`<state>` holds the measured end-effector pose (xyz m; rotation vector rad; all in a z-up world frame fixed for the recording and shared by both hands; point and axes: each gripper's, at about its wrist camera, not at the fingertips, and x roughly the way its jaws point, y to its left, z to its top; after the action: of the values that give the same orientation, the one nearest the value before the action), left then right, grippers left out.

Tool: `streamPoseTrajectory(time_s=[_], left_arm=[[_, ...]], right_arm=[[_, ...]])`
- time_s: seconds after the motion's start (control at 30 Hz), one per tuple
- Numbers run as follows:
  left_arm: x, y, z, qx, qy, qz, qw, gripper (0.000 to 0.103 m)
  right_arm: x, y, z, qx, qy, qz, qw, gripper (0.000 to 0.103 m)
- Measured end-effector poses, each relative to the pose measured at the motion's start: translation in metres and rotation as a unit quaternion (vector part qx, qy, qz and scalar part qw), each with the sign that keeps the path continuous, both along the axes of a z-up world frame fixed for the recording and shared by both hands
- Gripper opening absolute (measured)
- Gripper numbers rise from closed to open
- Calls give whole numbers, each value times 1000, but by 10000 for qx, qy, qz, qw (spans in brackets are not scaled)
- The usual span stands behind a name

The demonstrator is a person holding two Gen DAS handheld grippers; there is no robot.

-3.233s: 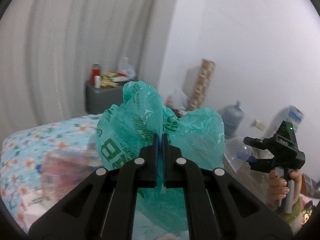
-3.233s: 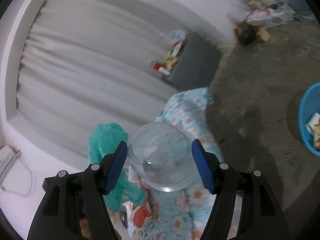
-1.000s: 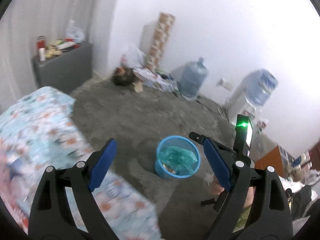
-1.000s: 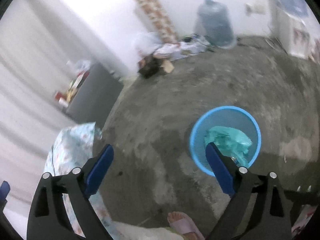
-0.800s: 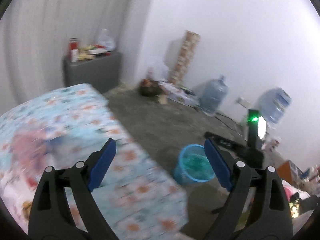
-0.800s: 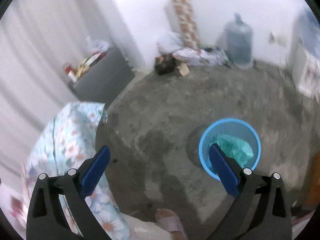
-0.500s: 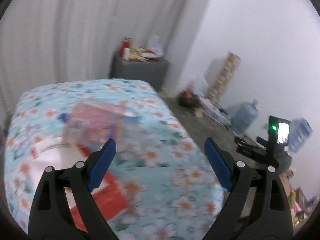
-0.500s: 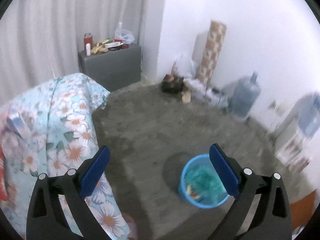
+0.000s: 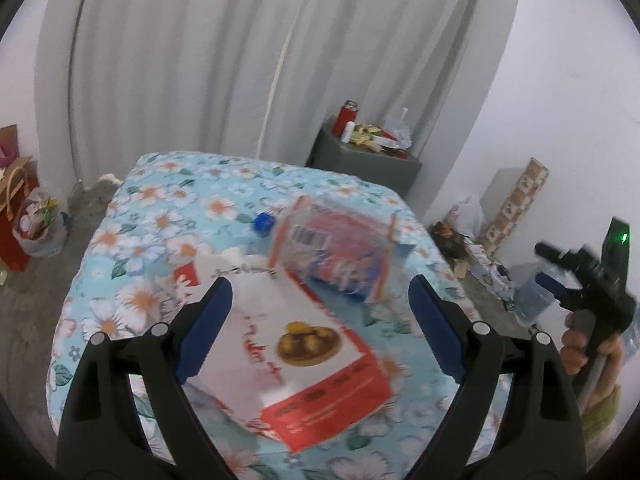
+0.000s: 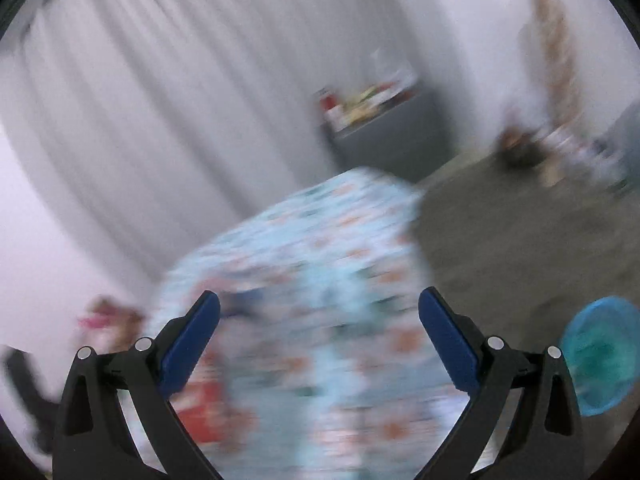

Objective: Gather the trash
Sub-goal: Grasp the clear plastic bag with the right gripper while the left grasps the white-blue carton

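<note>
Fingers on my left gripper (image 9: 316,316) gape wide above the red-white box (image 9: 296,352) on the bed (image 9: 168,208); right gripper (image 10: 318,332) hovers equally spread, empty.

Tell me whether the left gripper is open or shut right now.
Open. The left gripper shows its two blue pads spread wide apart with nothing between them, above the red-and-white package lying on the floral bedspread.

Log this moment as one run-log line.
left gripper: open, empty, over red-and-white box on floral bed | right gripper: open, empty | blue bin: green bag inside
</note>
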<state>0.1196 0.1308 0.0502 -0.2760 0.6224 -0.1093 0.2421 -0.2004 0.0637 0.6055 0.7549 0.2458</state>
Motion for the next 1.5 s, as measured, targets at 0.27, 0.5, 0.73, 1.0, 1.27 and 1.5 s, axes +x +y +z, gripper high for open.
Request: streamPoseTrajectory(time_s=[0.27,0.5,0.73,1.0,1.27,1.5], left_arm=[[-1,25,-27,-11,27,205,9998,85],[-2,40,-37,-108,-71,278,9995,85],[10,44,-44,-135,-83,195,9997,85],[37,35,-47,159,2,105,9998,85],[63,26,-48,243,78,-2,9997,85],[75,19,-54,105,206,-58,9997,78]], right_arm=[[37,74,-14,1266,332,1462,9806,83],[63,106,-24,1495,605,1865,9691,66],[97,117,-58,1807,1167,1779,9602,53],[114,127,-74,1621,1413,1691,9619,46],[127,138,-87,1500,1541,1714,9614,19],[118,131,-82,1776,1354,1863,9568,6]])
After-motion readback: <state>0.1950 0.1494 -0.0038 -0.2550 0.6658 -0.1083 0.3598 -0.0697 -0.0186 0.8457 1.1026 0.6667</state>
